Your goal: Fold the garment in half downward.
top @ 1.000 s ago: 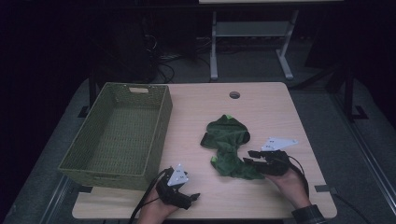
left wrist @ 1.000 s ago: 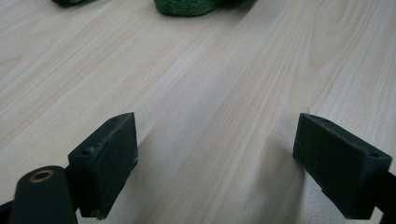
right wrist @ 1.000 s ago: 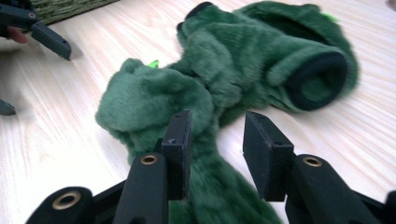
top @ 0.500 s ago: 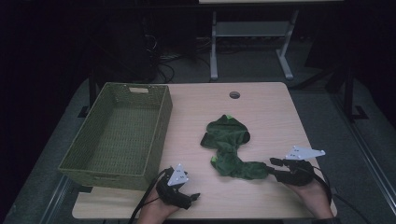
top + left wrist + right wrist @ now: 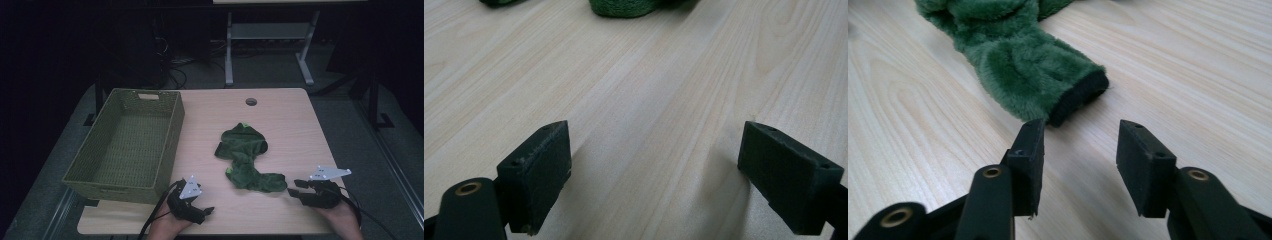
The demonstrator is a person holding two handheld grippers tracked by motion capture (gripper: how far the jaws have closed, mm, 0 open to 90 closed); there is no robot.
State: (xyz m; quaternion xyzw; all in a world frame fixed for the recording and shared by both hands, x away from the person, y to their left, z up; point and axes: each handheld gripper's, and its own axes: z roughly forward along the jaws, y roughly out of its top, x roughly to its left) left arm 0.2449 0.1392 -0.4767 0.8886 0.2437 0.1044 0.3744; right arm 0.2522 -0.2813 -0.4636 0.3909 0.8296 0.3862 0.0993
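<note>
A woven basket (image 5: pixel 125 145) stands at the desk's (image 5: pixel 290 120) left. The left hand-held gripper (image 5: pixel 202 212) rests released near the front edge. The green plush cloth (image 5: pixel 245 157) lies mid-desk. Just beside its dark cuff, the right hand-held gripper (image 5: pixel 295 187) has just been opening, nothing between its jaws

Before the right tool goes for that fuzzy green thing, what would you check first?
1. Right tool open, nothing between its jaws: ok; they have just been opening.
2. Green plush cloth in front of it, dark cuff nearest: ok.
3. Cuff actually between the jaws: not ok, it lies just beyond them.
4. Left tool open and apart from the cloth: ok.
5. Woven basket upright with room inside: ok.
</note>
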